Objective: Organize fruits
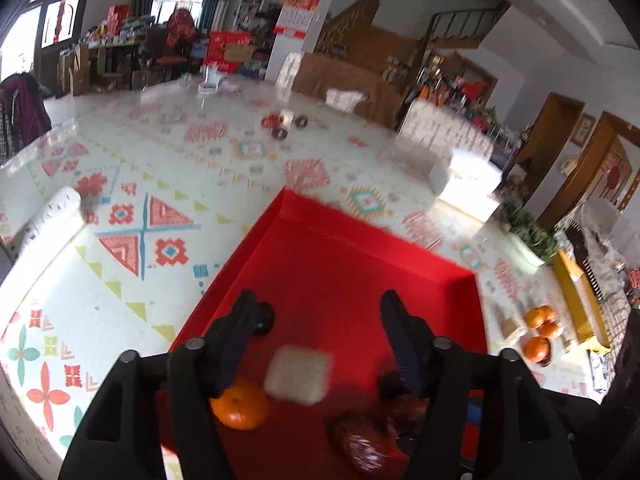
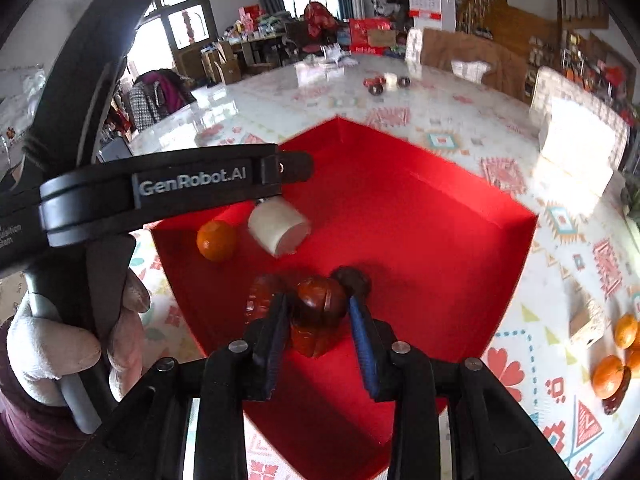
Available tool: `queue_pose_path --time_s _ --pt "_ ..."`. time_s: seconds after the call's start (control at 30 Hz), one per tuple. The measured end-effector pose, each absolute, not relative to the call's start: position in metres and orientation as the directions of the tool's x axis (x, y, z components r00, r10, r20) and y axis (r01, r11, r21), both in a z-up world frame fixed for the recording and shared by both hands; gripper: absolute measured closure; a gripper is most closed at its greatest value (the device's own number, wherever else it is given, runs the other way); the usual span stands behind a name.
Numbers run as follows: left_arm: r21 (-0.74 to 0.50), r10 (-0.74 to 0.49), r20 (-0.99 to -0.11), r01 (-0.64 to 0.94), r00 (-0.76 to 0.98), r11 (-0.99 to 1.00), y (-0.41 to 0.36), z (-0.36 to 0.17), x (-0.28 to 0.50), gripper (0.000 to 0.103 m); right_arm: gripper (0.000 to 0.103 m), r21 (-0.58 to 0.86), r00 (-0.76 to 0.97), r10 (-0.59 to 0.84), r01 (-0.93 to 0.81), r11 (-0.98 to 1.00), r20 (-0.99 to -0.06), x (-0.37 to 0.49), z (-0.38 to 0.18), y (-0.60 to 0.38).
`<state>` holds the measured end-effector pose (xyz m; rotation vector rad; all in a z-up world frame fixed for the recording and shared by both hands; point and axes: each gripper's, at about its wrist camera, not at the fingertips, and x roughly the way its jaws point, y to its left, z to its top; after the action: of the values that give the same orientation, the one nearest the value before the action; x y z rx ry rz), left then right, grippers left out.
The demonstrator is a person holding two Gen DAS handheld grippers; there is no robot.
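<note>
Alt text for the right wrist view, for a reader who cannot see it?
The right gripper straddles a glossy brown fruit inside a red box, which also holds an orange and a white block. The left gripper, in a gloved hand, reaches in from the left.

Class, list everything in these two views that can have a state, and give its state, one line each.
red box, open, no lid on it.
left gripper, open, holding nothing.
white block, loose and blurred, over the box floor.
right gripper, open around a brown item.
brown item, standing in the box, apparently not gripped.
orange, loose in the box.
oranges on the table, outside the box.
</note>
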<state>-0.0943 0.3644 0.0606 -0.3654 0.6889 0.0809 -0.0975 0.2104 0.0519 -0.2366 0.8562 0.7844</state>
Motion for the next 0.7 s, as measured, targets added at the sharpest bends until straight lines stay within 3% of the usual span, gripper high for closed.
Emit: queue_pose_path --time_s 0.2,0.33,0.47,0.7 --pt "-0.303 -0.051 -0.512 -0.125 0.857 0.945 0.336 0.098 -0.133 0.01 0.031 0.076 0.513 0.542 -0.676 0.733 -0.666 -0.107 0.081 0.177" --pt "-0.328 -0.089 -0.467 -0.079 0.88 0.941 0.31 0.111 -0.154 0.009 0.017 0.094 0.572 0.574 -0.655 0.749 -0.586 -0.114 0.097 0.136" --pt "-0.333 -0.097 -0.484 -0.081 0.87 0.94 0.282 0.113 -0.163 0.009 0.016 0.193 0.57 0.585 -0.601 0.776 -0.576 -0.114 0.1 0.089" --pt "-0.34 -0.144 -0.475 -0.03 0.868 0.94 0.246 0.119 -0.179 0.009 0.016 0.277 0.639 0.465 -0.378 0.884 -0.612 -0.103 0.104 -0.028"
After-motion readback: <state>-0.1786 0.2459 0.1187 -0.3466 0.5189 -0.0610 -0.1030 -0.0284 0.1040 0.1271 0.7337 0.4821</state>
